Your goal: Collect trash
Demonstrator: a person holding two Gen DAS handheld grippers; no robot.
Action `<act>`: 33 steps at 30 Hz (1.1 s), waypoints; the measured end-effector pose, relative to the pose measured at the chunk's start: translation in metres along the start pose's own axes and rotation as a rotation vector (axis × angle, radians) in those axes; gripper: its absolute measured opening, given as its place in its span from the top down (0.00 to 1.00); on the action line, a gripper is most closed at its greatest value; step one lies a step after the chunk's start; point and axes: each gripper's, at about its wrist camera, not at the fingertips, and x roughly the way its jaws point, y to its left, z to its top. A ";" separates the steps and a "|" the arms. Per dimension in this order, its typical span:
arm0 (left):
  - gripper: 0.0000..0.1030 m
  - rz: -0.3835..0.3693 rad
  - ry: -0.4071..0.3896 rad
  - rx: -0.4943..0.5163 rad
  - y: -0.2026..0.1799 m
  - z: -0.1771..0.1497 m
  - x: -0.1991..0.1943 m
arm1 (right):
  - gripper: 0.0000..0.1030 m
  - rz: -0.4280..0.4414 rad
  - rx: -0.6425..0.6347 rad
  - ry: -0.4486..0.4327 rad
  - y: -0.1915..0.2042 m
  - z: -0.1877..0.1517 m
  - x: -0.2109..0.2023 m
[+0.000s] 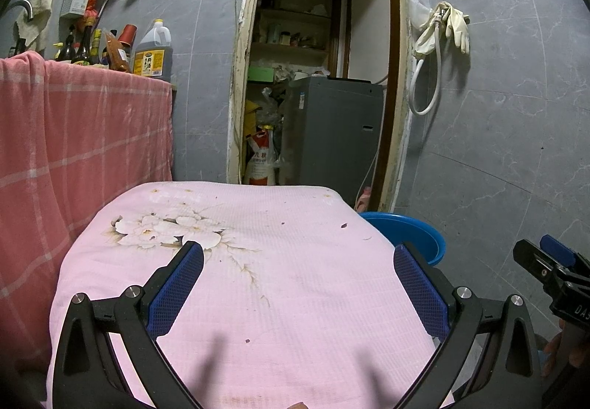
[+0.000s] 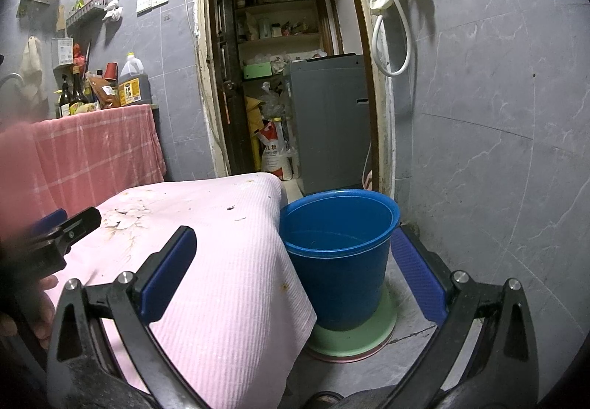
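Observation:
A small table under a pink flowered cloth (image 1: 258, 261) carries only tiny dark crumbs (image 1: 344, 225). It also shows in the right wrist view (image 2: 221, 261). A blue bucket (image 2: 343, 254) stands on the floor at the table's right side, on a green disc (image 2: 354, 339); its rim shows in the left wrist view (image 1: 409, 228). My left gripper (image 1: 298, 261) is open and empty above the cloth. My right gripper (image 2: 295, 243) is open and empty, straddling the table's right edge and the bucket. It appears at the right in the left wrist view (image 1: 545, 261).
A counter draped with a red checked cloth (image 1: 73, 136) stands at the left, with bottles and an oil jug (image 1: 153, 51) on it. Straight ahead is a doorway with a grey appliance (image 1: 332, 129) and sacks. Gloves and a hose (image 1: 442, 37) hang on the tiled right wall.

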 end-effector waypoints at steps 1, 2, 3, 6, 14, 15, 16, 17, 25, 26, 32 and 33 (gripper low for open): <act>0.02 0.000 0.000 0.000 0.000 0.000 0.000 | 0.00 0.001 0.000 0.000 0.000 0.000 0.000; 0.02 -0.001 0.000 -0.001 0.000 0.000 0.000 | 0.00 0.001 0.000 0.000 0.001 -0.001 -0.001; 0.02 -0.001 0.000 -0.001 0.000 0.000 0.000 | 0.00 0.001 0.000 0.000 0.000 0.000 0.000; 0.02 0.001 0.000 -0.002 -0.001 0.000 0.000 | 0.00 0.001 0.001 0.000 0.000 0.000 0.000; 0.02 0.005 -0.002 -0.001 -0.002 -0.001 -0.001 | 0.00 0.001 0.002 0.000 0.001 -0.001 0.000; 0.02 0.005 -0.002 -0.001 -0.002 -0.001 -0.001 | 0.00 0.000 0.002 0.000 0.001 0.000 0.000; 0.02 0.004 -0.002 -0.001 -0.002 0.000 -0.001 | 0.00 0.000 0.003 0.000 0.002 -0.001 0.000; 0.02 0.005 -0.001 -0.001 -0.002 0.000 -0.001 | 0.00 0.001 0.002 0.000 0.002 -0.001 -0.001; 0.02 0.005 -0.002 -0.002 -0.001 0.000 -0.001 | 0.00 0.000 0.003 0.000 0.001 0.000 0.000; 0.02 0.005 -0.001 -0.002 -0.001 -0.001 -0.001 | 0.00 0.000 0.003 0.000 0.001 0.000 0.000; 0.02 0.005 -0.002 -0.002 0.000 -0.001 -0.001 | 0.00 0.000 0.004 0.001 0.002 -0.001 0.000; 0.02 0.005 -0.001 -0.002 0.000 -0.001 -0.001 | 0.00 0.000 0.004 0.001 0.002 -0.001 -0.001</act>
